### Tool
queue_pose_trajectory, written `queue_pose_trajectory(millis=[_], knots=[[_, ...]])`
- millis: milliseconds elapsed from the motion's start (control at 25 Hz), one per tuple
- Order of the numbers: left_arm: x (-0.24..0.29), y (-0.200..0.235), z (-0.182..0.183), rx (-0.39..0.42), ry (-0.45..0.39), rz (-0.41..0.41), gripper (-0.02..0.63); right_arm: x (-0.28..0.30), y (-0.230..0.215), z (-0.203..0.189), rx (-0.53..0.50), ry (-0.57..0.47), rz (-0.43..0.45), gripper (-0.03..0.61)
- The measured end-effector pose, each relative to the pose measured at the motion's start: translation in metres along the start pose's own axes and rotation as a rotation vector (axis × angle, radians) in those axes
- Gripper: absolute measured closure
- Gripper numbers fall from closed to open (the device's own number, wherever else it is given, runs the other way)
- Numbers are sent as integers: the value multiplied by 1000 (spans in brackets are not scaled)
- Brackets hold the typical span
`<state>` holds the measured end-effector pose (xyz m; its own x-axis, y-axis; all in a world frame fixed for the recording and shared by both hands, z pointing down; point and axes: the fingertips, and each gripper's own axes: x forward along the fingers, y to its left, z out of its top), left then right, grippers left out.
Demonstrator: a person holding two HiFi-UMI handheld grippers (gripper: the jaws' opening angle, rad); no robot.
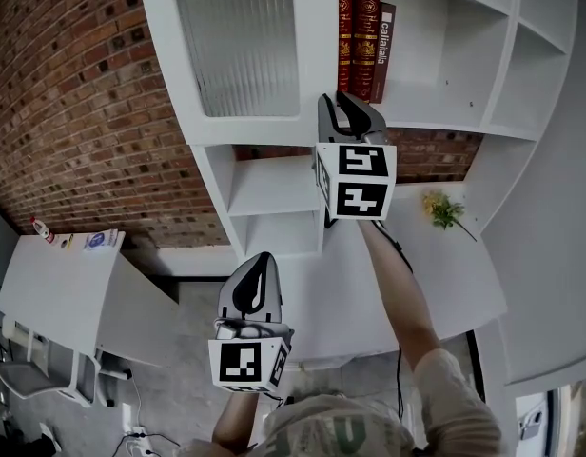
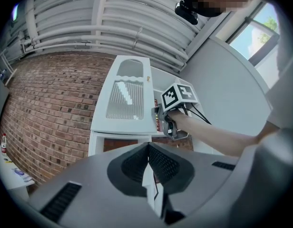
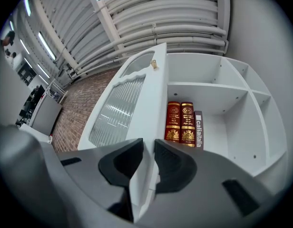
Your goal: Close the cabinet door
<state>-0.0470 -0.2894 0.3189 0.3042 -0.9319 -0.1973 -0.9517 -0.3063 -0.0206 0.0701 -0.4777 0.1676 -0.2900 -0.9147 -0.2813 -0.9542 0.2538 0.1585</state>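
Note:
The white cabinet door (image 1: 241, 50) with a ribbed glass panel stands swung open, to the left of the shelf compartment that holds red books (image 1: 360, 36). My right gripper (image 1: 333, 103) is raised to the door's free edge. In the right gripper view the door (image 3: 122, 113) runs edge-on between the pads, and the right gripper (image 3: 149, 146) is shut on that edge. My left gripper (image 1: 260, 260) hangs low in front of the cabinet, shut and holding nothing. The left gripper view has the left gripper (image 2: 148, 146) pointing at the door (image 2: 125, 101) with the right gripper (image 2: 160, 115) at its edge.
Open white shelf compartments (image 1: 464, 55) lie right of the books. A yellow flower sprig (image 1: 445, 209) rests on the white desk (image 1: 436, 284) below. A brick wall (image 1: 74, 93) is on the left, with a white table (image 1: 55, 293) carrying a small bottle (image 1: 43, 228).

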Motion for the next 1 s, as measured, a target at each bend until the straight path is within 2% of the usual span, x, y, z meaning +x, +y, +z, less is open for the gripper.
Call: queue_pose_trajectory(millis=[1000], knots=[[9,8,1,23,-8,31,600,43,-14,-17,-26,57,-28,499]])
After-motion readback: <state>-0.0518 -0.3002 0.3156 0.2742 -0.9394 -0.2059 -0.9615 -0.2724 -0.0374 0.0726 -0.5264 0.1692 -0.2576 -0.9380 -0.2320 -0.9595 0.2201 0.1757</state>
